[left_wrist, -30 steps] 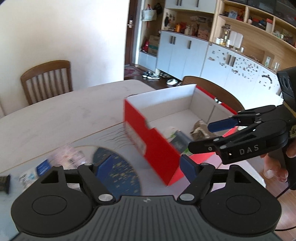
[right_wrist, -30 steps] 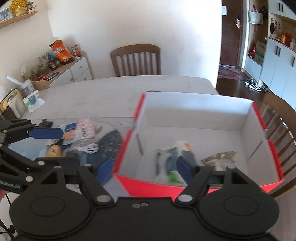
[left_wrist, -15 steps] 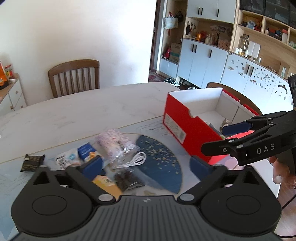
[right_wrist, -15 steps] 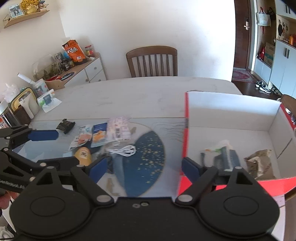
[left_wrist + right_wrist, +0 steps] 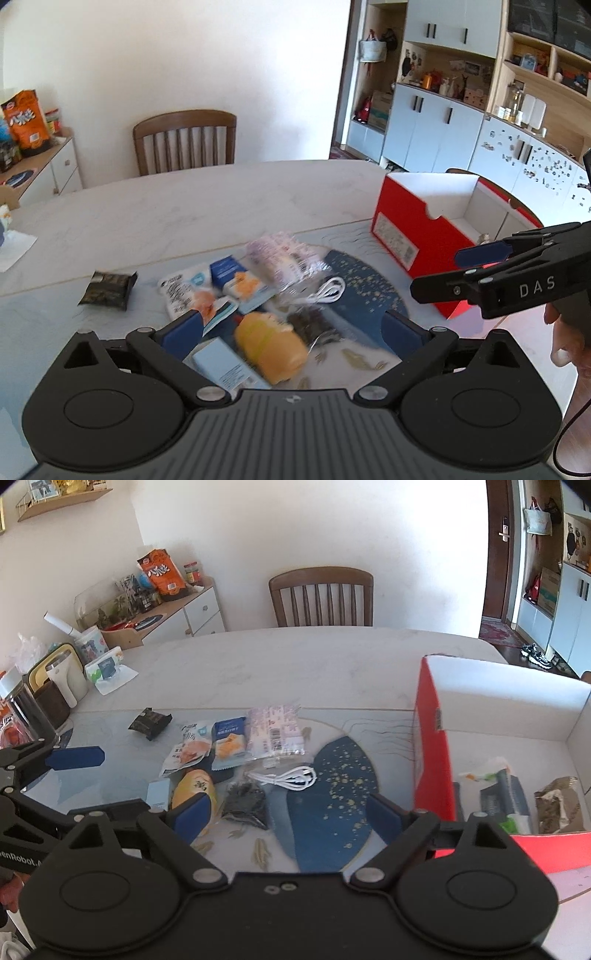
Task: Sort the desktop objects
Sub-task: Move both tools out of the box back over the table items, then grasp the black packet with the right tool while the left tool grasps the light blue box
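Over the heap of loose items on the table (image 5: pixel 295 657), both tongs have swung away from the red shoebox (image 5: pixel 432 753), which a second ago filled both views and now sits off to the right. The left tongs (image 5: pixel 291 328) stand fully spread with nothing between their blue pads, where a moment earlier they were narrower; below their gap lie a yellow bottle-like packet (image 5: pixel 271 347) and a pale blue box (image 5: pixel 221 365), both blurred. The right tongs (image 5: pixel 286 818) are empty too and their jaws are opening – beneath them are a dark granular sachet (image 5: pixel 245 805) and the blue speckled mat (image 5: pixel 325 797). That reads as a drop-off just finished: the box already holds a few things, a crumpled brown wrapper (image 5: pixel 557 805) and green-and-white packets (image 5: pixel 498 794) among them, and both hands have come back for more. What is left to sort is plainly most of the job – a white coiled cable (image 5: pixel 291 777), a pink-printed clear bag (image 5: pixel 275 733), a blue snack packet (image 5: pixel 229 742), a white-and-orange packet (image 5: pixel 190 747) and a dark wrapper (image 5: pixel 149 723) set a little apart to the left, all lying on the table outside the box. The yellow packet looks like the likeliest next pick for the left hand, though the blur makes it hard to say how it lies.
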A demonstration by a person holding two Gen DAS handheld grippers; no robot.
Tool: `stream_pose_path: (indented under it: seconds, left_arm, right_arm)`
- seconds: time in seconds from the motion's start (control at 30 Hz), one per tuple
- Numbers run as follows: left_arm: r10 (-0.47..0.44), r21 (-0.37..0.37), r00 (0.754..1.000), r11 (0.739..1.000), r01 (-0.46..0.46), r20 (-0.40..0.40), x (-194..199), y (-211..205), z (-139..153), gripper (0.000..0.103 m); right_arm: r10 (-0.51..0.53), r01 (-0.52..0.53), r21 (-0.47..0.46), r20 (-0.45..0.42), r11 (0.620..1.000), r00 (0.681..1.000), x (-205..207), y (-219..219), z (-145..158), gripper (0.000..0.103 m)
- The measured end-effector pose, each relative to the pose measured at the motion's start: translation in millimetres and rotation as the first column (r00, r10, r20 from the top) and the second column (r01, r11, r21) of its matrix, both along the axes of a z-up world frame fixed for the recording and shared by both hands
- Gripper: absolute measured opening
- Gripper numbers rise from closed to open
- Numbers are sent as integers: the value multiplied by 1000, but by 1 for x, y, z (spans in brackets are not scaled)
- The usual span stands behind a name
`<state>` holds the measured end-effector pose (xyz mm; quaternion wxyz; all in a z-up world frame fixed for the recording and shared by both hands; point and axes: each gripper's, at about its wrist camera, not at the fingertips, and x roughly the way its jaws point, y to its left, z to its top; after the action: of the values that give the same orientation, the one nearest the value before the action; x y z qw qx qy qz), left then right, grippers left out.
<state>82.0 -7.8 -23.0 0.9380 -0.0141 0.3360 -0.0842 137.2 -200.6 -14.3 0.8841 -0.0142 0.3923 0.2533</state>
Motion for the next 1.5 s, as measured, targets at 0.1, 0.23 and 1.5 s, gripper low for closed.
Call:
stream_pose_path:
  seconds: [0.1,0.23,1.5]
  left_arm:
    - [7,12,1000,1000,-7,-6,-3,6,-7,103]
    - [21,5,999,1000,-20,-36,-1,14,-21,103]
    - [109,9,987,994,-109,-120,20,51,-80,90]
  right_arm:
    - [4,-4,-11,-5,1000,1000,0,8,-4,91]
    - [11,-12,-22,-16,1000,1000,4,21,-9,91]
    - [0,-16,-127,-122,992,992,55,77,-80,71]
